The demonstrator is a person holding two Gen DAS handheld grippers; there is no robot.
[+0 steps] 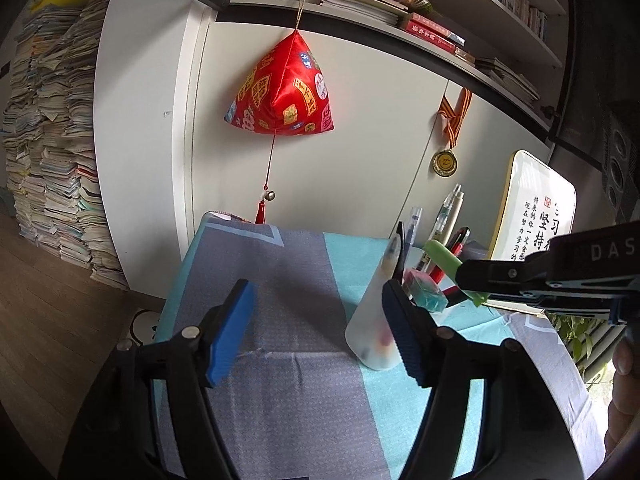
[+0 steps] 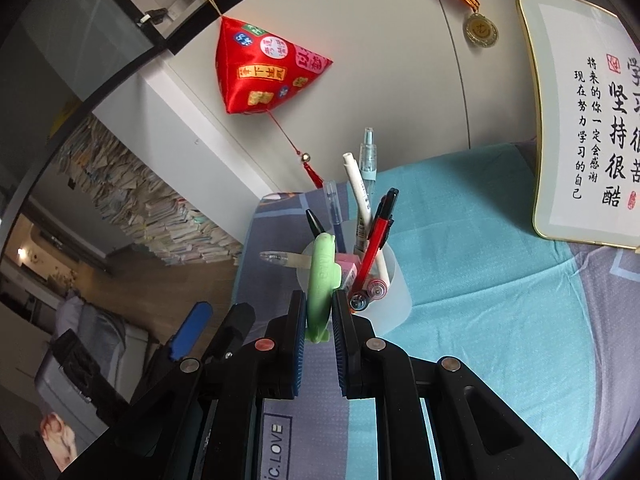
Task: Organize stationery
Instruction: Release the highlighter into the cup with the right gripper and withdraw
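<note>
A frosted plastic cup [image 1: 370, 332] stands on the teal and grey cloth [image 1: 288, 288], holding several pens [image 1: 448, 216] and a teal eraser [image 1: 430, 300]. My left gripper [image 1: 316, 292] is open, and the cup sits just inside its right pad [image 1: 404, 336] with the left pad well clear. My right gripper [image 2: 320, 298] is shut on a flat light-green plastic piece [image 2: 323, 268], which pokes forward over the rim of the cup [image 2: 394, 300]. A red pen [image 2: 376, 240], a white pen [image 2: 358, 188] and a pink eraser [image 2: 347, 266] show inside the cup. The right gripper [image 1: 472, 280] enters the left wrist view from the right.
A framed calligraphy board [image 2: 580, 120] leans at the back right of the table. A red pyramid ornament [image 1: 280, 92] and a medal [image 1: 445, 163] hang on the white cabinet behind. The table's left edge drops to a wooden floor with tall stacks of books [image 1: 52, 160].
</note>
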